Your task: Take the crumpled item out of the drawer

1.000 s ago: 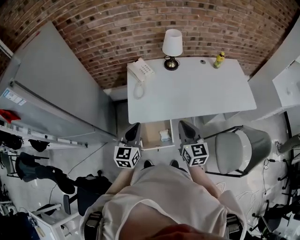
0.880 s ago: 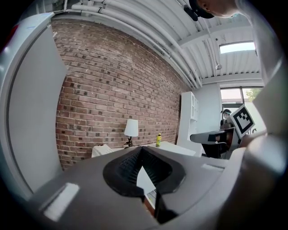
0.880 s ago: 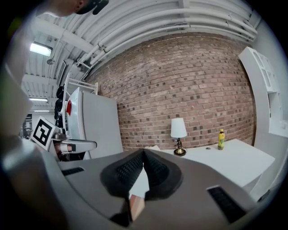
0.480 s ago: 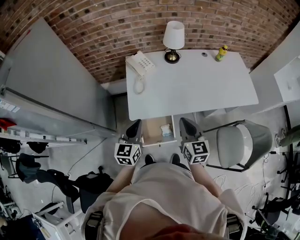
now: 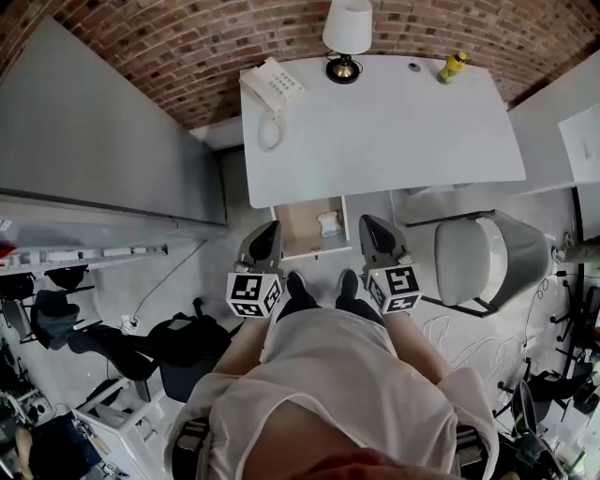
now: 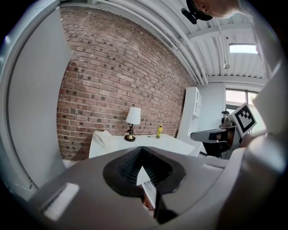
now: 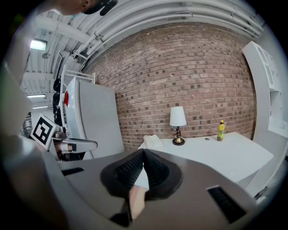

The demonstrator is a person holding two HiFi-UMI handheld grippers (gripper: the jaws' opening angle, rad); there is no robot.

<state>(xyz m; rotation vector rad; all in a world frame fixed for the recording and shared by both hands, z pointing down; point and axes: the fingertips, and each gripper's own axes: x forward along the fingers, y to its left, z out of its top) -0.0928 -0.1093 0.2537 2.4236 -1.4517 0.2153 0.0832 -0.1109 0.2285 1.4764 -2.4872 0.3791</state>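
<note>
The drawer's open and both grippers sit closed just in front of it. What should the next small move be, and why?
Probably open the right gripper while easing it down toward the crumpled item. The drawer already stands open. The item lies exposed in the drawer's right part, nearest that gripper, whose jaws are shut with nothing between them.

A flat white desk (image 5: 394,131) against a red brick wall (image 5: 187,47).
Along its far edge: a white corded telephone (image 5: 270,87) at the left corner, a table lamp with a white shade (image 5: 347,28), a yellow bottle (image 5: 453,66) further right; a grey padded chair (image 5: 473,258) stands off its near right corner.
</note>
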